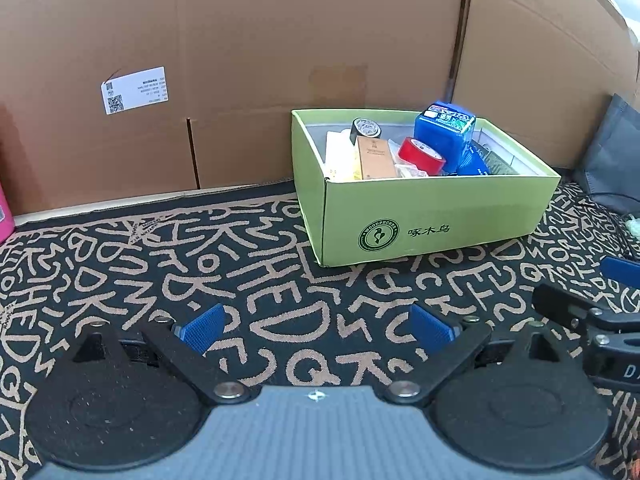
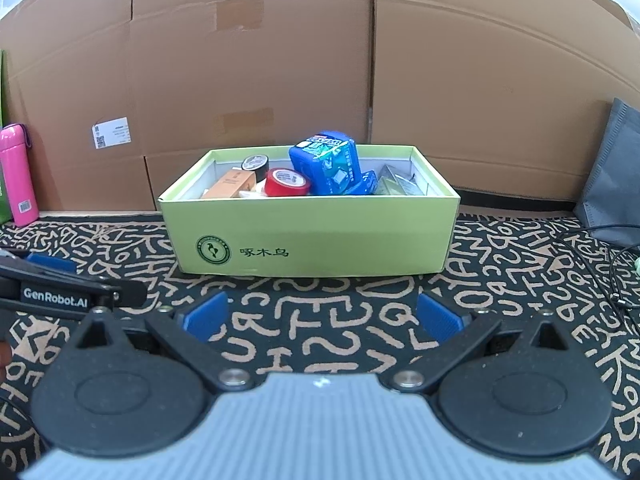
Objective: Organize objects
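Green cardboard box [image 2: 312, 236], open-topped, crowded with items

Evenly and brightly lit, diffuse, from overhead; soft short shadow only under the near edge of the green box [image 2: 312, 236]. Strong fisheye bowing toward the edges, dark vignette in the corners, cardboard wall [image 1: 280, 40] curved in the upper frame. Sharp at centre, slightly soft in the lower foreground; no glare of note.
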{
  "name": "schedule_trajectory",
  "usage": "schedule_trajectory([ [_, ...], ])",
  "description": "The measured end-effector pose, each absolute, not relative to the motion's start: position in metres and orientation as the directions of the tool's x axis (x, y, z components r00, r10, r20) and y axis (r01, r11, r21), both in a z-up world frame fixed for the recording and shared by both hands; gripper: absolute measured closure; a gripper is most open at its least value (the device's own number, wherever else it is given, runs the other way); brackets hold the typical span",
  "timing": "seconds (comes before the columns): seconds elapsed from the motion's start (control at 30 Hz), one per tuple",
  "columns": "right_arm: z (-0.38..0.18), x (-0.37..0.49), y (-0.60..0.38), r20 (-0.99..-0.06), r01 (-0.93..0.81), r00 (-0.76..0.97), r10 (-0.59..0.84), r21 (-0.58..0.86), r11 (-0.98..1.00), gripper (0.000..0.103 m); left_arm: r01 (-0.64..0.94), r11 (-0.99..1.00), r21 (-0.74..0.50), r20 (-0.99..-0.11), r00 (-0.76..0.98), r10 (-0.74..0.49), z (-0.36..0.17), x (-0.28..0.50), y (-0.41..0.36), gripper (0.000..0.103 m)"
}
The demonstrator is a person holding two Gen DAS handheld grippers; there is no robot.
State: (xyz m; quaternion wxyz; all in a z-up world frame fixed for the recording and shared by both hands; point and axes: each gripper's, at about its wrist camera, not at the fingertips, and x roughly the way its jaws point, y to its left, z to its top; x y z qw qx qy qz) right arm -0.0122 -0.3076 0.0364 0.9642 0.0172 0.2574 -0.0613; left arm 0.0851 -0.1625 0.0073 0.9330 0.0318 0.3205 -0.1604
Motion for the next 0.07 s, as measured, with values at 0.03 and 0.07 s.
schedule_trajectory([
  [0.03,0.0363,-0.0118,-0.3072,-0.500,0.125,0.859,-0.108,0.001,0.992,0.000,0.320,0.946,-0.044,-0.608,0.743,-0.280,0.0077,0.0848,-0.1624,0.002],
  [0.07,0.0361,-0.0112,-0.3069,-0.501,0.122,0.859,-0.106,0.000,0.993,0.000,0.321,0.946,-0.048,-0.608,0.742,-0.282,0.0081,0.0847,-0.1624,0.002],
])
